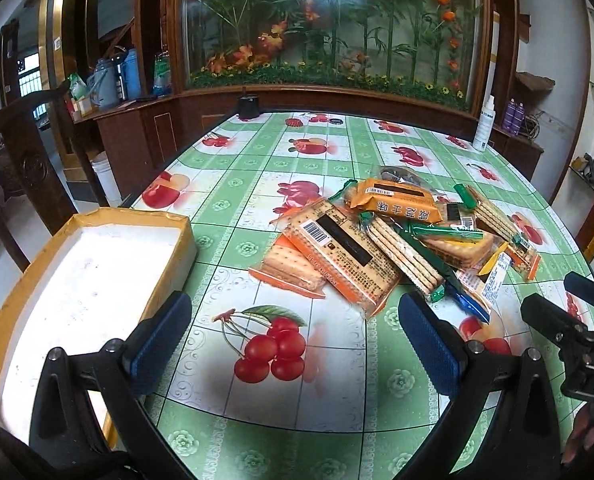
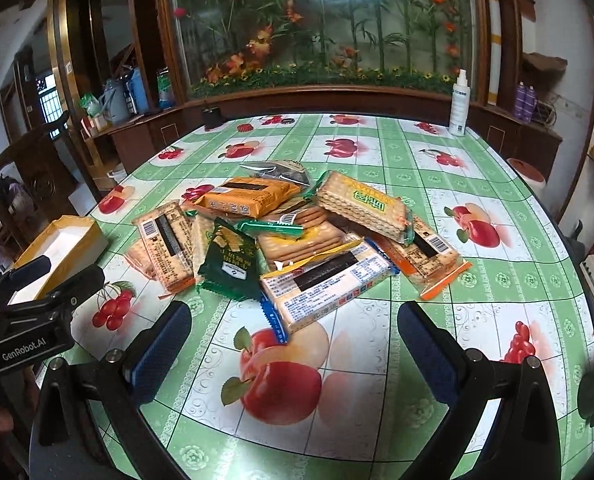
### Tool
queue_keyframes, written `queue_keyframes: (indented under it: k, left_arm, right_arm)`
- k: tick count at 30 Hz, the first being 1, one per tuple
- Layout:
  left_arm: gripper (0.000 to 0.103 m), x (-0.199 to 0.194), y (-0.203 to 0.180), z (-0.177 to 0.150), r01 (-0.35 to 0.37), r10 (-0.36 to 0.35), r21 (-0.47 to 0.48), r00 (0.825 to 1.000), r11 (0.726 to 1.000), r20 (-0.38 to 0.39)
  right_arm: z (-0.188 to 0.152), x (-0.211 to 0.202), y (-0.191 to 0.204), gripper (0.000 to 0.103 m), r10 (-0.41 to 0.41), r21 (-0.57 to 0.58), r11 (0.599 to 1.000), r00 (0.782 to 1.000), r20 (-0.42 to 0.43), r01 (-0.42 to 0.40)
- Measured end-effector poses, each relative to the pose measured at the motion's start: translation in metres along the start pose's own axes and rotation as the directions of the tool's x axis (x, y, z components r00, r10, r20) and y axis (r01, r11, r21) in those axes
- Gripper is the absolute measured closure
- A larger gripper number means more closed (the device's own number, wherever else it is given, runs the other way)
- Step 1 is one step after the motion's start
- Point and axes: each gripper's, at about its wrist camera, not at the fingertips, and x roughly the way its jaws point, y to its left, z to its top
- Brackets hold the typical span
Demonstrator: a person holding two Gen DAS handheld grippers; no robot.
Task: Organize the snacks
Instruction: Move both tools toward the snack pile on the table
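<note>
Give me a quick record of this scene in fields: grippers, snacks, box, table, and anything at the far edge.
left gripper: open, empty, above the table
right gripper: open, empty, facing the pile
snack pile: biscuit packets heaped mid-table, overlapping
box: yellow-walled, white inside, nothing visible in it, left of pile
table: green fruit-print cloth
far edge: white spray bottle

I count roughly ten snack packets heaped on my table; one yellow box; one white spray bottle; exact packet count unclear.
</note>
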Motion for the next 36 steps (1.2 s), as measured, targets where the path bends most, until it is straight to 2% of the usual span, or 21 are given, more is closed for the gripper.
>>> queue_keyframes:
  k: [15,25,36]
  left_arm:
    - [0.0,0.005,0.001,-0.003,-0.016,0.016,-0.001,1.0,1.0,-0.017]
    - [0.0,0.01,0.006,0.002,0.006,-0.007,-0.024,1.0,1.0,-0.031]
    - [0.0,0.035,-0.008,0.016,-0.05,0.051,0.015,0.996,0.999,-0.072]
  right_arm:
    - [-0.005,0.004,0.002,0.0,-0.002,-0.004,1.0,1.0,-0.018,0.002]
    - [-0.006,0.009,0.002,0.0,0.01,-0.014,1.0,0.999,-0.03,-0.011]
    - [-0.008,0.015,-0.008,0.0,0.015,-0.007,1.0,0.999,-0.052,-0.015]
